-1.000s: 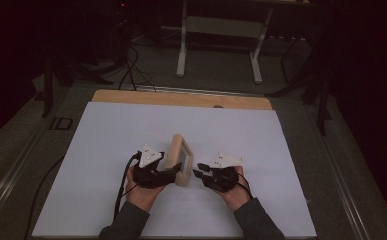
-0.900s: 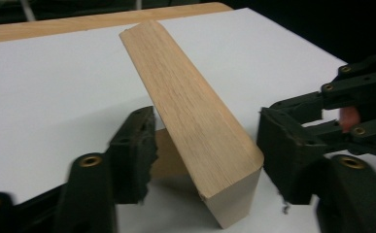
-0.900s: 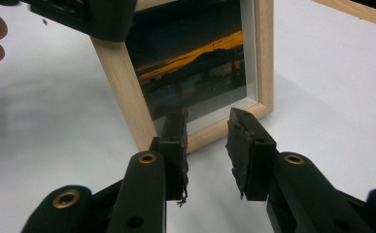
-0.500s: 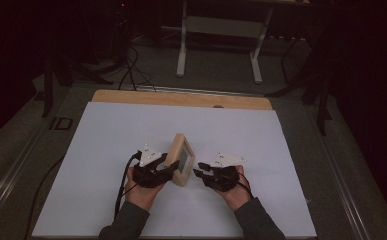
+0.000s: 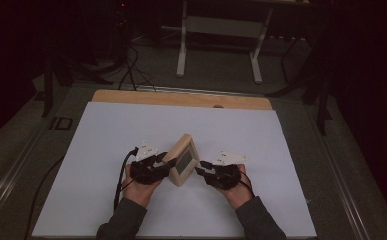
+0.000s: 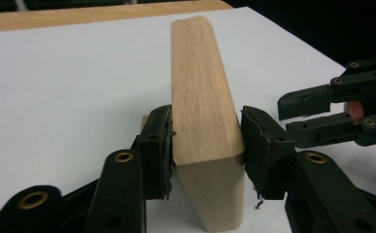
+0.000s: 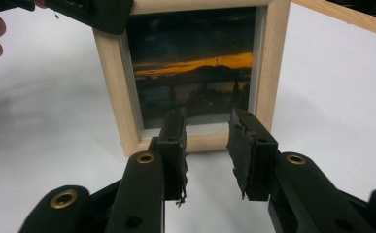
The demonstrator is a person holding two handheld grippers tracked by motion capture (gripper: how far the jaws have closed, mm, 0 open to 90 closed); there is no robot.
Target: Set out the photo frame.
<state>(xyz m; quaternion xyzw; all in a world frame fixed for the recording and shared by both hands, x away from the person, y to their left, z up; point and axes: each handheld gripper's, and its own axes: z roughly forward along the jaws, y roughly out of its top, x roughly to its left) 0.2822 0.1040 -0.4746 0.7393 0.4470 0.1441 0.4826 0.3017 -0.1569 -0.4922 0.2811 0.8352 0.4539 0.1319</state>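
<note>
Left gripper (image 6: 206, 155), jaws just closed onto the upright wooden photo frame (image 6: 202, 121) side rail; right gripper (image 7: 206, 145) half-open, empty, facing its glazed front: rigid, light, glass fragile, grip wood only.

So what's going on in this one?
A person at a white-covered table works a gripper in each hand on a small wooden picture frame holding a sunset photo. The left gripper has just been closing its fingers on the frame's thick wooden edge, and they now press on both sides of it, holding it upright on the table. The right gripper faces the photo side with its fingers apart and gripping nothing.
</note>
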